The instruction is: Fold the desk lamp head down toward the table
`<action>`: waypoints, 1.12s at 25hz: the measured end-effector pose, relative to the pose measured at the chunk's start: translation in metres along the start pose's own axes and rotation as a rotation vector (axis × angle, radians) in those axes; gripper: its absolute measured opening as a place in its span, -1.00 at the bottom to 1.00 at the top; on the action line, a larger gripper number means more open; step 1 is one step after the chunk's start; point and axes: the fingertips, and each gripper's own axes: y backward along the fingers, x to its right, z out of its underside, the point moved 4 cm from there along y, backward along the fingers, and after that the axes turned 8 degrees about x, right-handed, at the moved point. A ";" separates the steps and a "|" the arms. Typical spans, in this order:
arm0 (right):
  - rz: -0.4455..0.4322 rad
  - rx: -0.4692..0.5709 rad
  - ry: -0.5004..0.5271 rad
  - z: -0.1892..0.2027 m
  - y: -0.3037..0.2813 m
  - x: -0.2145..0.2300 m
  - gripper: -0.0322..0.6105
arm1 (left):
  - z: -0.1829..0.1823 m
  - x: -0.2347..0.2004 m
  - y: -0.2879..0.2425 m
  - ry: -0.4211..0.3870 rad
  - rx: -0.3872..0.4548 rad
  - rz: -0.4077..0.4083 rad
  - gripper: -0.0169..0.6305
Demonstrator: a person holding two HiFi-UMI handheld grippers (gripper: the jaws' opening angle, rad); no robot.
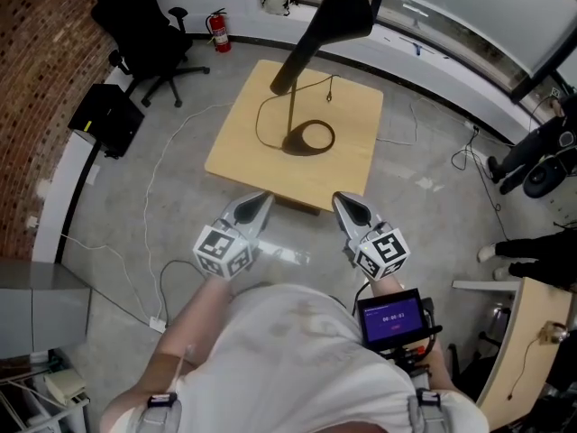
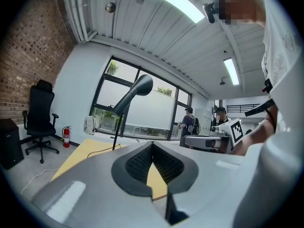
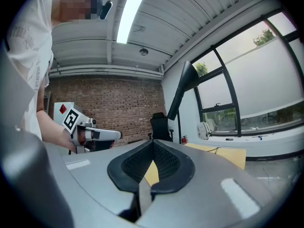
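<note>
A black desk lamp stands on a small square wooden table (image 1: 243, 152). Its round base (image 1: 309, 137) rests near the table's middle, and its thin stem rises to a long cone head (image 1: 332, 21) that points up, close to the camera. In the left gripper view the lamp head (image 2: 135, 90) shows ahead over the table (image 2: 85, 151); in the right gripper view the lamp head (image 3: 183, 87) stands upright too. My left gripper (image 1: 261, 202) and right gripper (image 1: 343, 202) hang side by side just short of the table's near edge, both shut and empty.
A black cord (image 1: 270, 115) loops over the table from the lamp. White cables trail on the concrete floor (image 1: 135, 242) at left. A black office chair (image 1: 144, 30) and a fire extinguisher (image 1: 219, 31) stand at the back left. A dark box (image 1: 106, 118) sits by the brick wall.
</note>
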 end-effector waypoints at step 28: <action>0.014 -0.030 0.045 -0.002 -0.079 0.033 -0.86 | 0.008 -0.067 -0.031 0.052 -0.026 0.006 -0.94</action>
